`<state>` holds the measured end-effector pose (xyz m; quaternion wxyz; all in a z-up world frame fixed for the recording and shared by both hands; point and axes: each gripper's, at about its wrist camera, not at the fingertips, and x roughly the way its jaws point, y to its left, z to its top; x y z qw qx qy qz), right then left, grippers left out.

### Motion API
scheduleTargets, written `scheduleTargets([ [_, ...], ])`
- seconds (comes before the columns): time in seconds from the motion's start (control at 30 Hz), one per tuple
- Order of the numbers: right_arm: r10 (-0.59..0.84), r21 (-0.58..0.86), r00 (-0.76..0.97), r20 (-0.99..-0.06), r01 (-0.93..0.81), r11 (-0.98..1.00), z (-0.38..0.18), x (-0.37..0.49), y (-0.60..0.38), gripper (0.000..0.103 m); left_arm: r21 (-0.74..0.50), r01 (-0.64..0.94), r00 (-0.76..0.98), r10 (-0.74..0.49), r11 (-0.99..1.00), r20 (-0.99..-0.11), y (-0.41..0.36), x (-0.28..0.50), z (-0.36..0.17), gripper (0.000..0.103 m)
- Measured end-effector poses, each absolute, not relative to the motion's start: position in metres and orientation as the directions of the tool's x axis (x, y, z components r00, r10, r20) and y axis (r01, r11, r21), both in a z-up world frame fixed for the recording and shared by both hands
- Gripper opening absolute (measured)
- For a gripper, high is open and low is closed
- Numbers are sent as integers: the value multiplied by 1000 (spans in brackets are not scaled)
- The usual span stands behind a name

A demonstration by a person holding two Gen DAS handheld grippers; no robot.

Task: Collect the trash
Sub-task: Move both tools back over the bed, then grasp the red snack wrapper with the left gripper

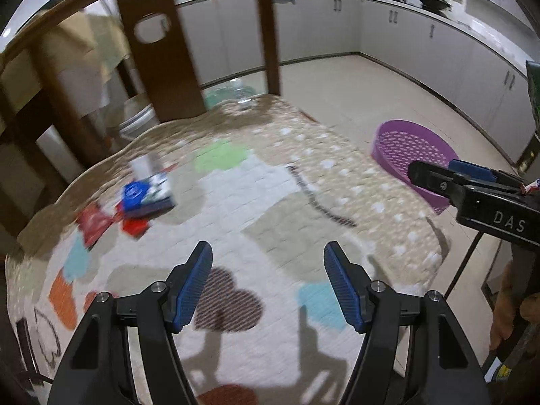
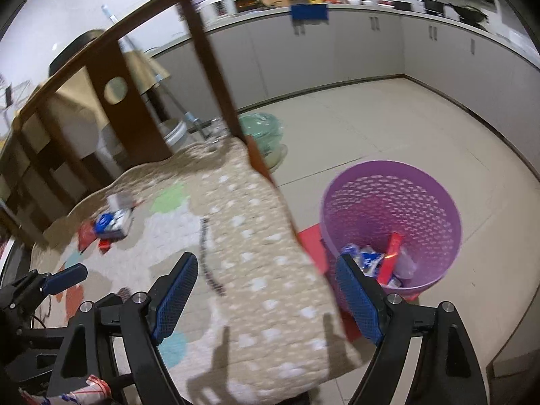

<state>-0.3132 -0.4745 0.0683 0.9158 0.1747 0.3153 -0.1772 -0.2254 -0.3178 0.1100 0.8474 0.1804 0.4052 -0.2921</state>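
We are looking along the left gripper [image 1: 268, 283], whose blue-padded jaws are standing apart with nothing between them, only the patterned quilt [image 1: 236, 202] showing through the gap. We are seeing the right gripper [image 2: 263, 297] likewise released, its jaws spread wide and empty, hanging over the quilt's dotted beige edge with the right-hand pad overlapping the near rim of the purple basket [image 2: 435, 202]. In the left wrist view the right gripper [image 1: 449, 175] is entering from the right edge, just in front of that basket [image 1: 405, 145]; in the right wrist view the left gripper [image 2: 50, 281] is showing at the lower left. Moving outward, we are finding the remaining trash [image 1: 145, 199], a loose heap of blue, white and red wrappers, lying on the quilt's far left part, well apart from both grippers and near the dark wooden frame [image 1: 168, 50]. The same heap [image 2: 111, 224] is appearing left of centre in the right wrist view. Collected wrappers [image 2: 374, 260], blue-white packets and a red box, are already sitting inside the basket, which is standing upright on the tiled floor [image 2: 371, 118] just beside the quilt's edge. Grey kitchen cabinets [image 1: 337, 23] are running along the back wall. Both views are blurring somewhat, so print on the wrappers is unreadable.
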Motion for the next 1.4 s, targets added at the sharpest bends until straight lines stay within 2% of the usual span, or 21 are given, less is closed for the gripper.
scheduleTargets([
  [0.43, -157, 141, 730, -666, 329, 934, 73, -286, -414, 87, 36, 474, 528, -251, 880, -811, -209, -189, 94, 68],
  [0.67, -127, 140, 719, -683, 300, 944, 62, -271, -400, 87, 79, 335, 578, -139, 939, -804, -157, -111, 88, 68],
  [0.97, -96, 150, 689, -718, 288, 946, 40, -253, -401, 87, -160, 144, 452, -209, 976, -867, -119, 8, 60, 70],
  [1.07, -90, 155, 683, -725, 290, 944, 35, -250, -404, 87, -188, 129, 426, -226, 974, -876, -125, 28, 51, 74],
  [1.17, -81, 161, 676, -732, 288, 944, 30, -246, -407, 87, -176, 125, 414, -213, 976, -885, -134, 45, 43, 75],
  [1.33, -69, 166, 668, -741, 281, 945, 25, -241, -408, 87, -79, 127, 382, -123, 989, -916, -150, 59, 25, 75],
  [1.4, -68, 163, 667, -742, 278, 947, 25, -240, -407, 87, -71, 141, 377, -120, 987, -918, -151, 57, 21, 68],
])
